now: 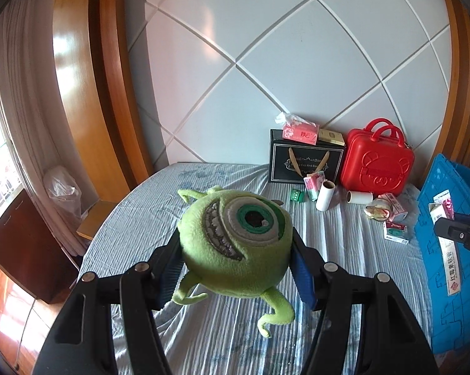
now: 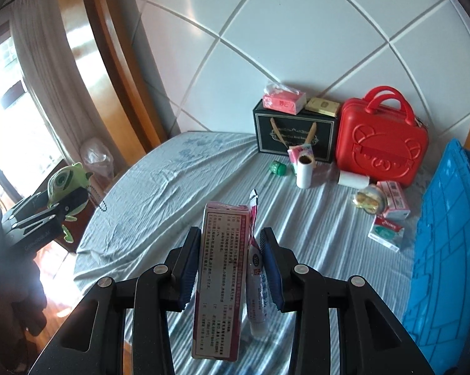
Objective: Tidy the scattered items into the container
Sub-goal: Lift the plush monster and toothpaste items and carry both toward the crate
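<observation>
Left gripper (image 1: pixel 236 262) up close, clamped on green plush (image 1: pixel 235 243), blue pads pressing both flanks, toy lifted clear above striped sheet (image 1: pixel 147 218). One-eyed face tilted toward camera, limp legs dangling below. Over in the right wrist view, right gripper (image 2: pixel 230 265) squeezed tight on pink box (image 2: pixel 219 281) and tube (image 2: pixel 255 268) together, box on the left pad, tube flat against the right pad, both held upright over the sheet. Blue crate (image 2: pixel 447 250) along the right edge, its wall just beside the scatter. Still lying loose on the sheet: two white rolls (image 2: pixel 305 172), one standing, one on its side; green cap (image 2: pixel 277 168) left of the standing roll; pink tissue pack (image 2: pixel 299 151) behind it; snack bag (image 2: pixel 367 201), pink carton (image 2: pixel 394 200) and green-white box (image 2: pixel 386 232) clustered near the crate. Farther back against the tiled wall, black gift bag (image 2: pixel 294 134) with tissue pack and gold box on top, red case (image 2: pixel 382 147) touching its right side. From the left wrist view, right gripper's load poking in over the crate.
</observation>
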Demonstrator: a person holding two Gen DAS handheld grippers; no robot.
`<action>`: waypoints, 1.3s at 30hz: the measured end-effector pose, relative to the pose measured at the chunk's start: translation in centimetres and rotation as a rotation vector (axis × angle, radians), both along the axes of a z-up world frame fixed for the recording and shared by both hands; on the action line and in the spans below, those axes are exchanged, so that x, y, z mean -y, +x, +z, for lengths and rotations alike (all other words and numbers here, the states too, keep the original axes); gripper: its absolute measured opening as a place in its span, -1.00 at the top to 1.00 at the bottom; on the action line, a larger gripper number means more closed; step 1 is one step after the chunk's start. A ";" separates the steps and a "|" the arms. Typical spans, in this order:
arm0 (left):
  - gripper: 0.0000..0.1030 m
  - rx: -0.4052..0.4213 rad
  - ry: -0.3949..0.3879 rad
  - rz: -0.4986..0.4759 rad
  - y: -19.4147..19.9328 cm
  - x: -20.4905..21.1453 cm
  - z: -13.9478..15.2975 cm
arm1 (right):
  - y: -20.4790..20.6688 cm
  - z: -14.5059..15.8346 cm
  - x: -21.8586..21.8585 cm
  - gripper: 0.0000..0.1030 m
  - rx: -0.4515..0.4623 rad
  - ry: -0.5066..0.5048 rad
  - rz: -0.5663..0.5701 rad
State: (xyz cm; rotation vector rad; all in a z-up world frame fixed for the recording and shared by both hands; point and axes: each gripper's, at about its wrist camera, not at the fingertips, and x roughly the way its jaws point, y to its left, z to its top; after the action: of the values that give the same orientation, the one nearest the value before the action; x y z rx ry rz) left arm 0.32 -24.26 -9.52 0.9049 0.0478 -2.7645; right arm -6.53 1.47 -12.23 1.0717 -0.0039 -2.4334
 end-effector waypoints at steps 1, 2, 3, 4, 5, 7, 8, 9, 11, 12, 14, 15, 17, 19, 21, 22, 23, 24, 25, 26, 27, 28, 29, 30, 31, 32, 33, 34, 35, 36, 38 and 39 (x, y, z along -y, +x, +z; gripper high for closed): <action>-0.18 -0.007 -0.002 -0.002 0.1 -0.1 0.5 | 0.3 0.5 -0.2 0.27 -0.007 -0.005 0.003; -0.18 -0.014 -0.002 -0.005 0.3 -0.2 1.0 | 0.6 1.0 -0.3 0.27 -0.013 -0.010 0.006; -0.18 -0.022 -0.001 -0.009 0.5 -0.5 1.4 | 0.8 1.4 -0.5 0.27 -0.019 -0.014 0.009; -0.18 -0.031 -0.001 -0.015 0.7 -0.8 1.9 | 1.0 1.7 -0.7 0.27 -0.023 -0.018 0.011; -0.18 -0.041 -0.004 -0.022 0.9 -1.2 2.5 | 1.2 2.1 -0.9 0.27 -0.027 -0.024 0.012; -0.18 -0.059 -0.017 -0.038 1.3 -2.1 3.5 | 1.7 2.9 -1.5 0.27 -0.036 -0.038 0.014; -0.18 -0.069 -0.023 -0.045 1.5 -2.5 3.9 | 1.9 3.3 -1.8 0.27 -0.041 -0.044 0.015; -0.18 -0.081 -0.029 -0.050 1.6 -3.0 4.4 | 2.2 3.6 -2.1 0.27 -0.045 -0.050 0.015; -0.18 -0.103 -0.040 -0.059 1.9 -3.8 5.3 | 2.6 4.2 -2.6 0.27 -0.050 -0.066 0.017; -0.18 -0.108 -0.042 -0.064 1.9 -4.2 5.7 | 2.9 4.5 -2.9 0.27 -0.054 -0.073 0.015; -0.18 -0.118 -0.050 -0.075 1.8 -5.0 6.4 | 3.3 5.1 -3.6 0.27 -0.062 -0.086 0.013; -0.18 -0.121 -0.056 -0.081 1.7 -5.4 6.7 | 3.4 5.4 -4.0 0.27 -0.068 -0.092 0.011; -0.18 -0.127 -0.061 -0.093 1.6 -6.3 7.3 | 3.8 6.1 -4.8 0.27 -0.080 -0.099 0.005; -0.18 -0.132 -0.063 -0.103 1.4 -7.1 7.8 | 4.2 6.7 -5.7 0.27 -0.088 -0.111 0.001; -0.18 -0.135 -0.057 -0.113 1.2 -7.8 8.2 | 4.5 7.3 -6.6 0.27 -0.098 -0.119 -0.003; -0.18 -0.134 -0.052 -0.118 1.1 -8.1 8.4 | 4.6 7.7 -7.1 0.27 -0.103 -0.124 -0.005; -0.18 -0.134 -0.050 -0.124 1.0 -8.5 8.5 | 4.8 7.9 -7.5 0.27 -0.107 -0.127 -0.007; -0.18 -0.135 -0.049 -0.130 0.9 -8.8 8.7 | 4.9 8.2 -8.0 0.27 -0.111 -0.129 -0.011; -0.18 -0.135 -0.046 -0.137 0.8 -9.2 8.8 | 5.1 8.4 -8.6 0.27 -0.115 -0.131 -0.015; -0.18 -0.134 -0.045 -0.143 0.7 -9.6 9.0 | 5.3 8.6 -9.1 0.27 -0.119 -0.134 -0.020; -0.18 -0.134 -0.045 -0.148 0.7 -10.0 9.1 | 5.4 8.7 -9.7 0.27 -0.122 -0.136 -0.026; -0.18 -0.135 -0.047 -0.153 0.7 -10.5 9.2 | 5.5 8.9 -10.2 0.27 -0.124 -0.138 -0.032; -0.18 -0.137 -0.049 -0.160 0.6 -10.9 9.3 | 5.6 9.0 -10.8 0.27 -0.127 -0.140 -0.041; -0.18 -0.139 -0.051 -0.166 0.5 -11.5 9.5 | 5.6 9.1 -11.3 0.27 -0.129 -0.141 -0.048; -0.18 -0.141 -0.051 -0.173 0.4 -11.9 9.6 | 5.6 9.1 -11.9 0.27 -0.131 -0.142 -0.057; -0.18 -0.144 -0.050 -0.180 0.4 -12.4 9.7 | 5.7 9.2 -12.4 0.27 -0.133 -0.142 -0.065; -0.18 -0.145 -0.049 -0.186 0.3 -12.8 9.7 | 5.8 9.3 -13.0 0.27 -0.139 -0.138 -0.074; -0.18 -0.145 -0.047 -0.194 0.2 -13.3 9.7 | 5.9 9.3 -13.4 0.27 -0.144 -0.133 -0.081; -0.18 -0.147 -0.046 -0.201 0.1 -13.8 9.8 | 6.1 9.4 -14.0 0.27 -0.149 -0.130 -0.088; -0.18 -0.148 -0.047 -0.207 0.1 -14.4 9.9 | 6.2 9.5 -14.5 0.27 -0.150 -0.130 -0.094; -0.18 -0.150 -0.048 -0.222 -0.1 -15.4 10.1 | 6.4 9.6 -15.5 0.27 -0.156 -0.125 -0.106; -0.18 -0.153 -0.046 -0.229 -0.2 -15.9 10.2 | 6.6 9.7 -16.0 0.27 -0.159 -0.123 -0.113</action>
State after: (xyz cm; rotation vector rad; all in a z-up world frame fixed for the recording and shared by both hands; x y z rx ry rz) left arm 0.13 -8.36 0.66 0.7263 -0.0997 -3.0277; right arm 0.03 17.50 -2.58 0.8428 -0.1642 -2.5756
